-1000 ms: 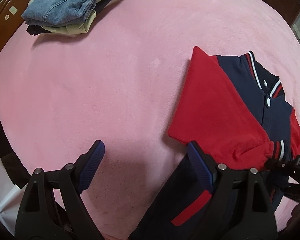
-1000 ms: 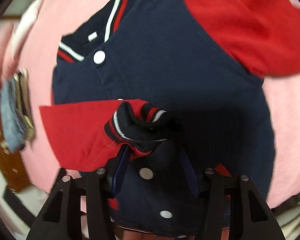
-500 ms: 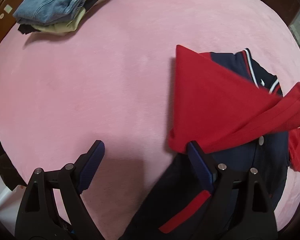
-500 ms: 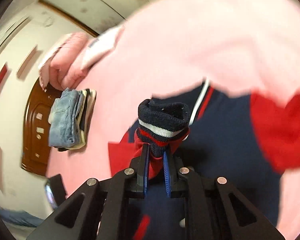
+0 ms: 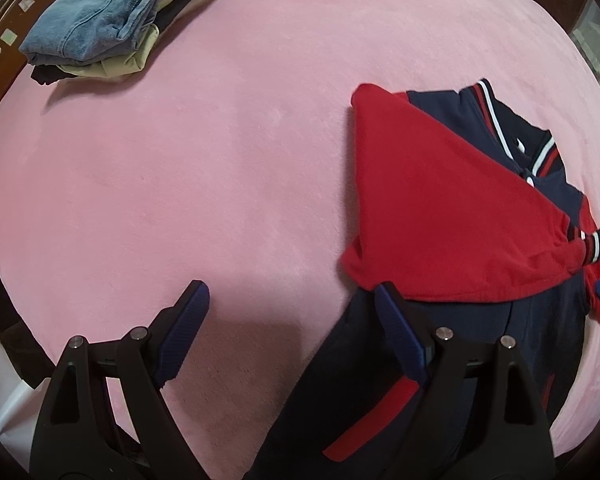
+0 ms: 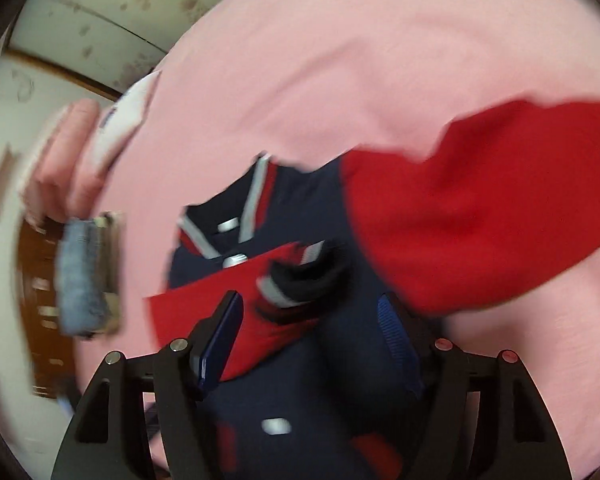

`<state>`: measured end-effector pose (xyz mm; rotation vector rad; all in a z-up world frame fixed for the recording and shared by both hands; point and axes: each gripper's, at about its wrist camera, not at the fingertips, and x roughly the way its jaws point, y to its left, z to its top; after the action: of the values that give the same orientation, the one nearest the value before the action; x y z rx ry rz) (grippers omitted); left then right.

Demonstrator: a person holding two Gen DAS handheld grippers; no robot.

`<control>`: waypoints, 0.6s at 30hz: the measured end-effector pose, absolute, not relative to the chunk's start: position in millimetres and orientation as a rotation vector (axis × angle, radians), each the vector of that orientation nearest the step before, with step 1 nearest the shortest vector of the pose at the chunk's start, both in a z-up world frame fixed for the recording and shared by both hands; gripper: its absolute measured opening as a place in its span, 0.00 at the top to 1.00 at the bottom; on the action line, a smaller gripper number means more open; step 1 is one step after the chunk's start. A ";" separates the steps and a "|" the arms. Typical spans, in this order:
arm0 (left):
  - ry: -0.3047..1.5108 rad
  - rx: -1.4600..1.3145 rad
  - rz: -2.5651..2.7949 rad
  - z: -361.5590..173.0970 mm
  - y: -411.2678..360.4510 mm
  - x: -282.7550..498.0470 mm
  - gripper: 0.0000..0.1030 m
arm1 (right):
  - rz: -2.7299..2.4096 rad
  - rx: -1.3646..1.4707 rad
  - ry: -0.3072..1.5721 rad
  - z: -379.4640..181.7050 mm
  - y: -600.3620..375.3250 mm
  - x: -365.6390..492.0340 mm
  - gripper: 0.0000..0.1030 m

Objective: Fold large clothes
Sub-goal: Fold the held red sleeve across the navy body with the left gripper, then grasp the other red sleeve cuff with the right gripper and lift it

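A navy varsity jacket (image 5: pixel 540 320) with red sleeves lies on the pink blanket (image 5: pixel 220 160). One red sleeve (image 5: pixel 440 208) is folded across its chest, with the striped cuff (image 5: pixel 588 244) at the right edge. My left gripper (image 5: pixel 292 316) is open and empty, low over the blanket by the jacket's hem. In the blurred right wrist view my right gripper (image 6: pixel 312 320) is open just above the jacket (image 6: pixel 332 380). The striped cuff (image 6: pixel 300 280) lies loose between its fingers. The other red sleeve (image 6: pixel 480 208) spreads out to the right.
A stack of folded clothes with blue jeans on top (image 5: pixel 116 24) sits at the blanket's far left, also in the right wrist view (image 6: pixel 84 276). A dark wooden headboard (image 5: pixel 4 40) lies behind it. Pink pillows (image 6: pixel 64 160) sit beyond.
My right gripper carried the cuff across the jacket's chest, lowered it and opened, so the sleeve now lies folded over the front. My left gripper stayed open and almost still.
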<state>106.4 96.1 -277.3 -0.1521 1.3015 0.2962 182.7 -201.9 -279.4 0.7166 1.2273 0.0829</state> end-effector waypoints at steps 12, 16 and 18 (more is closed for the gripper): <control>1.263 -0.141 0.280 -261.9 94.9 104.1 0.19 | -0.016 0.781 1.332 -311.6 -171.2 201.6 0.88; 1.275 -0.130 0.280 -265.9 92.3 107.3 0.19 | -0.064 0.669 1.284 -291.8 -195.7 176.4 0.88; 1.285 -0.127 0.285 -269.6 91.0 109.6 0.19 | -0.087 0.581 1.297 -293.4 -204.0 169.5 0.88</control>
<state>109.6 91.0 -269.6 -0.1273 1.2854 0.2850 169.5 -204.0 -293.4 0.5805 1.2974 -0.0868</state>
